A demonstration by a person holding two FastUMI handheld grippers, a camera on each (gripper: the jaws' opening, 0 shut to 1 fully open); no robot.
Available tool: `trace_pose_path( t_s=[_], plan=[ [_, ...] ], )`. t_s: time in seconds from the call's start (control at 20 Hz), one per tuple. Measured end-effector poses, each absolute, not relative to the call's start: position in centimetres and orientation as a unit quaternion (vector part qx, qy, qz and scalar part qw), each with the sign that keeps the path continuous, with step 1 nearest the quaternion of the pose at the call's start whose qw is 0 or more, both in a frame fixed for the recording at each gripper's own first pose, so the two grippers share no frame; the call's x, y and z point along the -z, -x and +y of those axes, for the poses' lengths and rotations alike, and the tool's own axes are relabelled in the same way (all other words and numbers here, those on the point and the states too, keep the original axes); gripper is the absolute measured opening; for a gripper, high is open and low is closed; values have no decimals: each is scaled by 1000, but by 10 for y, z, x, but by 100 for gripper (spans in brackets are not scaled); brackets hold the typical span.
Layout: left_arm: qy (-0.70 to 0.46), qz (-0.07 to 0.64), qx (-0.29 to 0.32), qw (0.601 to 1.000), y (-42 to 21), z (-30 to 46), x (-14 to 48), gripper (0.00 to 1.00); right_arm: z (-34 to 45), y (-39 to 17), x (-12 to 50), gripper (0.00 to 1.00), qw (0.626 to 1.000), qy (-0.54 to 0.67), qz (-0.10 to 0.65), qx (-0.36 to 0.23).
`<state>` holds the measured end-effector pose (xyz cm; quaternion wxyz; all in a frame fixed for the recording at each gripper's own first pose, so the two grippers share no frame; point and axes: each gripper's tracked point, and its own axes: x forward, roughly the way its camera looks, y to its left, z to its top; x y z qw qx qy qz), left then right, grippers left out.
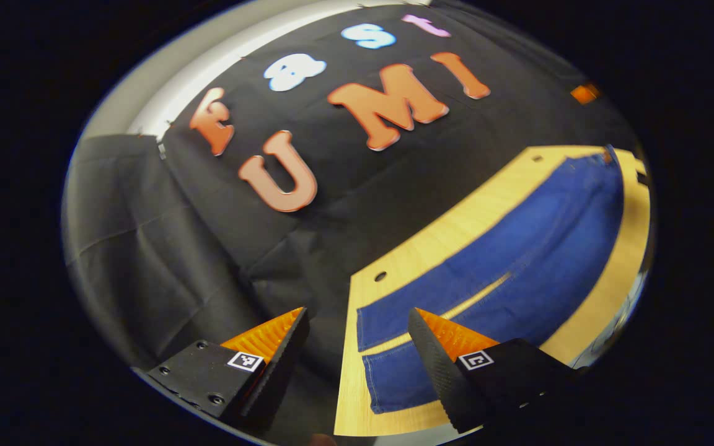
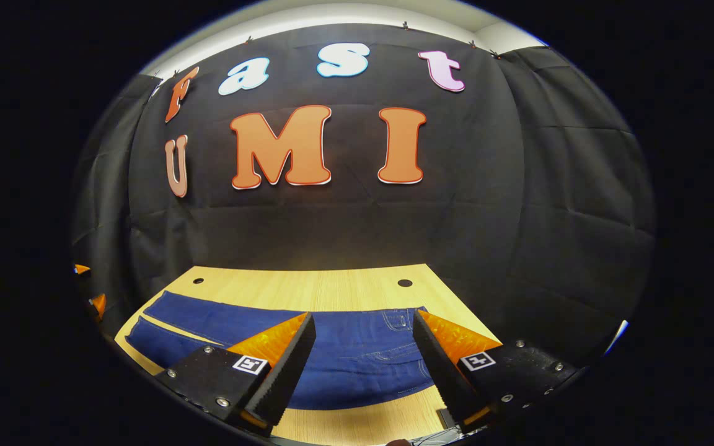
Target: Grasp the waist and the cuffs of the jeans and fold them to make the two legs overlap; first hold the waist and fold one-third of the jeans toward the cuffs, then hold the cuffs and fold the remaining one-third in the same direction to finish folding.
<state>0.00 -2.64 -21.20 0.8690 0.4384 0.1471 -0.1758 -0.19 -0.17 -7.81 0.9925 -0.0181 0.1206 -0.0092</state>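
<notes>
**Lining up on the flat jeans before the first fold**

Hovering both tools above the table (image 2: pixel 332 288), I have nothing gripped yet. My left gripper (image 1: pixel 357 347) has its fingers spread wide and empty; the cuffs (image 1: pixel 372 365) of the jeans (image 1: pixel 518 260) lie just ahead and below its right finger, legs side by side running away from it. My right gripper (image 2: pixel 360 353) is equally wide and empty, with the waist (image 2: pixel 403 322) directly ahead between its fingers. I judge the leg-overlap fold comes first: I should drop each tool low, pinch only the near edge, then carry both ends together so the seams align.
</notes>
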Motion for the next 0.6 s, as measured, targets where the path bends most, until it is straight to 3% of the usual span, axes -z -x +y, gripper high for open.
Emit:
trace_pose_path(
  t_s=[0.25,0.6],
  plan=[
    [-561,202,255,761,36,-11,305,99,-3,3,100,97,989,18,147,7],
    [-647,253,346,630,63,17,393,99,-23,14,136,97,981,14,192,20]
  ],
)
